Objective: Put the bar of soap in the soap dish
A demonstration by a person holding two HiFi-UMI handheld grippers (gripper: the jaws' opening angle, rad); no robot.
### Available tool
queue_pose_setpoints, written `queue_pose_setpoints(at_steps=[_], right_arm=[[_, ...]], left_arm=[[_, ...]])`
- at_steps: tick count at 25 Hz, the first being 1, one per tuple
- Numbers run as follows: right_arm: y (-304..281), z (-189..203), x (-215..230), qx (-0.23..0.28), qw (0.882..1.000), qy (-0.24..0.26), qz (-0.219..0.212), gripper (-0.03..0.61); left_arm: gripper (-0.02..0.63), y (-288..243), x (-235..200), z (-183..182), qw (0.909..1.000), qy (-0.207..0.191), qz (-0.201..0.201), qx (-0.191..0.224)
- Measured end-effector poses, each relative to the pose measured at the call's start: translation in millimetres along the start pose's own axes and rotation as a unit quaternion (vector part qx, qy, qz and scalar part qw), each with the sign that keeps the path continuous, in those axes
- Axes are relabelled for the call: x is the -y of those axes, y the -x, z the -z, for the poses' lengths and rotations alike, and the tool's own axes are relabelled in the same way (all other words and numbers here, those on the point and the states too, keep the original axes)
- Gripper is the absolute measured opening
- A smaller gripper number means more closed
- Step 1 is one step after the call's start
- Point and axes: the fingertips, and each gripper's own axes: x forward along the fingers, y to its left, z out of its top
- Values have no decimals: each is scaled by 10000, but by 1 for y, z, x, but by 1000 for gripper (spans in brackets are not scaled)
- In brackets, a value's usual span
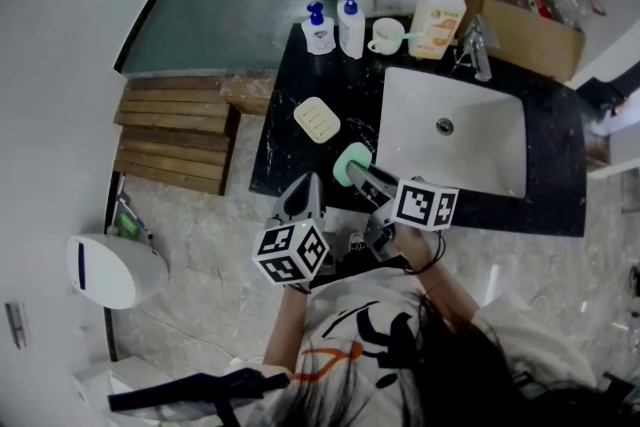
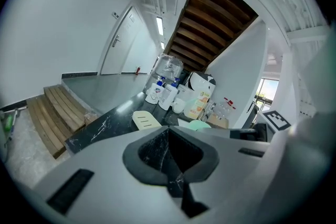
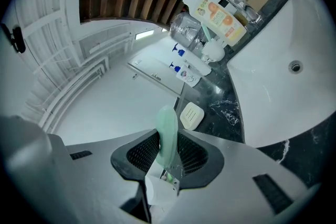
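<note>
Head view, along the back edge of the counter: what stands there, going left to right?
Short blue-pump dispenser → taller blue-pump bottle → white mug → orange-label bottle → faucet

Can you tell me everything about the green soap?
The pale mint-green bar of soap is a smooth, rounded oval that looks a bit waxy. It stands on edge, pinched between the jaws of the right gripper, which are shut on its lower part, so its top pokes out. It hangs over the black marble counter, beside the white sink. It isn't yet in the cream ribbed soap dish, which sits empty further along.
</note>
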Motion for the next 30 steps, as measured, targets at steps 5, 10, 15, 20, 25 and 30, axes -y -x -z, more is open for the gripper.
queue_pose_setpoints(at_steps=[5, 10, 15, 20, 25, 30], right_arm=[[-4, 1, -1, -84, 9999, -11, -55, 117], [-6, -3, 5, -34, 9999, -108, 16, 117], [-13, -11, 5, 82, 9998, -146, 53, 117], [-23, -18, 3, 174, 9996, -175, 98, 117], [-39, -18, 3, 214, 9993, -263, 159, 117], [-53, -21, 1, 267, 9989, -295, 227, 117]], left_arm=[[2, -3, 0, -3, 10000, 18, -36, -2], [2, -9, 0, -5, 10000, -19, 10, -57], [2, -19, -4, -13, 9999, -96, 93, -99], [2, -28, -11, -23, 9996, -150, 180, -147], [2, -34, -23, -29, 9993, -180, 233, -234], [2, -40, -37, -36, 9989, -200, 307, -306]])
